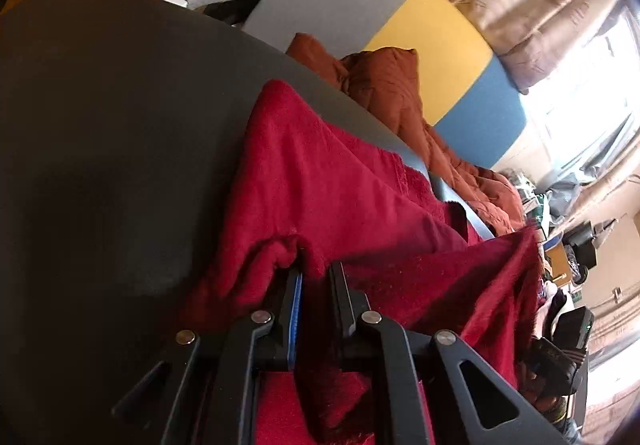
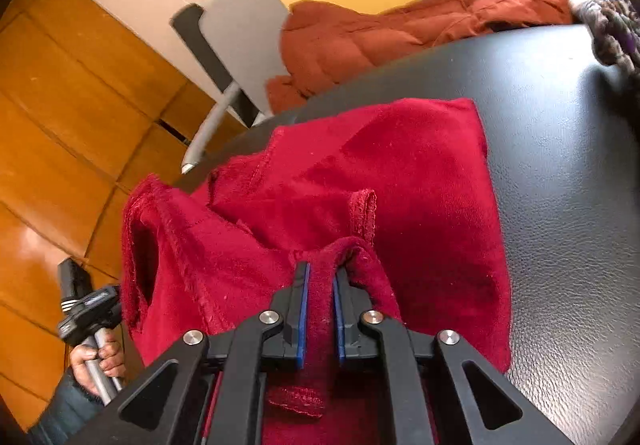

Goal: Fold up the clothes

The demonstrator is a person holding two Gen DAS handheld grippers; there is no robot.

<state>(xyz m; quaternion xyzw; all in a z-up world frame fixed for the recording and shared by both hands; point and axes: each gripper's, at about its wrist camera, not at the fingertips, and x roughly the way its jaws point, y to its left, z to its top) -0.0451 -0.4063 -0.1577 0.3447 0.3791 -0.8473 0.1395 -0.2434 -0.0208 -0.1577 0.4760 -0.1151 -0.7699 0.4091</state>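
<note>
Both your grippers, left (image 1: 316, 277) and right (image 2: 320, 277), have their fingers pinched on the red fleece garment (image 2: 360, 173), which trails at 12 o'clock across the black tabletop (image 2: 560, 125) (edge overhanging); uneven pulling may skew the fold.

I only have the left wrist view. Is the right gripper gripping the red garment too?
Observer: Yes, the right gripper is shut on a fold of the red garment.
Operator: Anything else on the table on that side?
Observer: A patterned cloth lies at the far edge of the table.
Operator: Is my left hand visible there?
Observer: Yes, the left hand shows low on the left, gripping a handle over the wooden floor.
</note>
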